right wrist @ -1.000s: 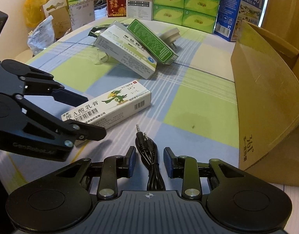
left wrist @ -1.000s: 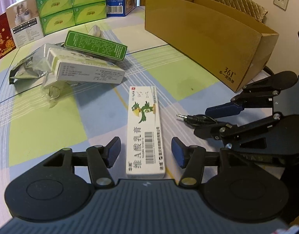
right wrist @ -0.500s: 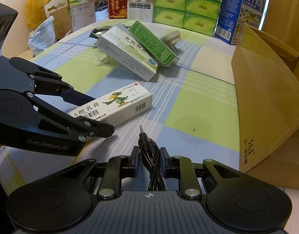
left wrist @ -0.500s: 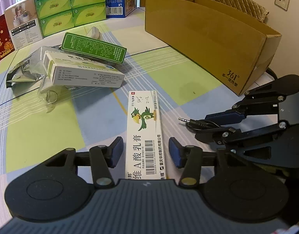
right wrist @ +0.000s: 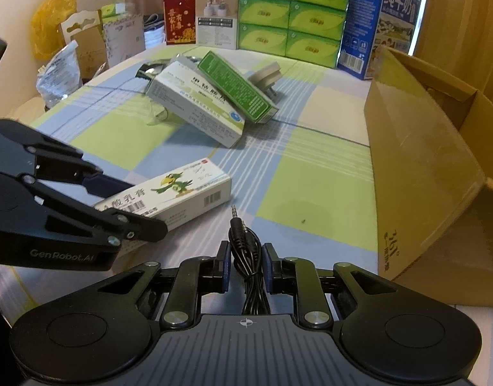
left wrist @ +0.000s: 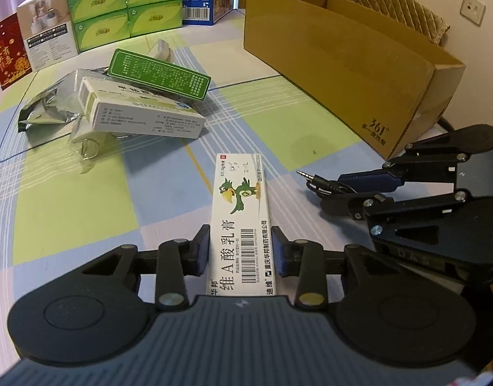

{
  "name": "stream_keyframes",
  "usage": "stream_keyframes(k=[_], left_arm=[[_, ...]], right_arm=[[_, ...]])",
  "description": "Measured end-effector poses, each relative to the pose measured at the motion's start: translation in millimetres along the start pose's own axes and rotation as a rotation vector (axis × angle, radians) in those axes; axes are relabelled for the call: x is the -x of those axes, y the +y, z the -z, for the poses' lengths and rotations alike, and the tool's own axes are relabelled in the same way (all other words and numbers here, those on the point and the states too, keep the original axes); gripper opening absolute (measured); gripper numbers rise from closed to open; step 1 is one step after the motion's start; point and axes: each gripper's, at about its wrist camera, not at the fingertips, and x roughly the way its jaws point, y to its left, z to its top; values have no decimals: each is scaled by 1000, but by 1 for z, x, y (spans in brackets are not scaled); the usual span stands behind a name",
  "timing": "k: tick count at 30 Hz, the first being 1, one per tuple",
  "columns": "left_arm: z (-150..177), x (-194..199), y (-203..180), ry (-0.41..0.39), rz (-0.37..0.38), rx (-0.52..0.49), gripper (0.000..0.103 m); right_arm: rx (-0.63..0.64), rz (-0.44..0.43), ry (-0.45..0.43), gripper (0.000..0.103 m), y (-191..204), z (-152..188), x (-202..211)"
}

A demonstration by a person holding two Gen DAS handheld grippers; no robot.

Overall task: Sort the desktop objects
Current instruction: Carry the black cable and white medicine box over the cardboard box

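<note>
On the counter point(left wrist: 85, 212), both claws sit low, each over its own item, side by side.

Left claw point(left wrist: 241, 251): pads flank the near end of the ointment box point(left wrist: 241, 212), which lies flat and points away from the camera. Pads look touching or nearly so; I read it as closing, not a firm clamp, since the box is still on the cloth. In the right view the same box point(right wrist: 179, 193) lies just left of the cable.

Right claw point(right wrist: 246, 263): narrow gap, cable point(right wrist: 246, 241) bundled between the pads, two jack plugs sticking out ahead. Pads seem to pinch the loops, but contact on both sides isn't clear enough to confirm a hold.

Risks, as I judge them:
- Box is gripped at one end only. Lifted from there, the long far end could droop or pivot, and smooth card may slip out.
- Cable is a loose bundle. A squeeze may catch only some strands; the rest could unspool and drag, or snag the box next to it.
- The claws are close together. In the left view the right claw point(left wrist: 359, 189) is just beside the box, so lifting both at once risks a linkage clash.
- Carton point(right wrist: 423, 167) has a tall wall on the right. A low carry could hit the rim, or the dangling plugs could catch it.
- Pile of other boxes point(left wrist: 143, 112) sits well ahead, so little danger there.
</note>
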Motion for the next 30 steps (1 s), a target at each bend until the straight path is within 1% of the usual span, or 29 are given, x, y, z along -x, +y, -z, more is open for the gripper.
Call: stream_keyframes(k=[7,13,17,24,30], left_arm=[[0,16,-7,-16,-3,26,33],[-7,36,-13,-42,-16,53,33],[-17,50,-19,-55,-14,75,33],[-36,70,-37,-88,-18,65,33],[-56,85,-56,-118,1,46,33]], right_arm=[[-25,12,-23,17,-2,-5,17],[-53,29,-65,17,-5,-13,43],[-86,40,-102,17,-10,-21,61],[-122,69,-173,17,-23,-35,99],[-156,95,-229,17,-41,-48,129]])
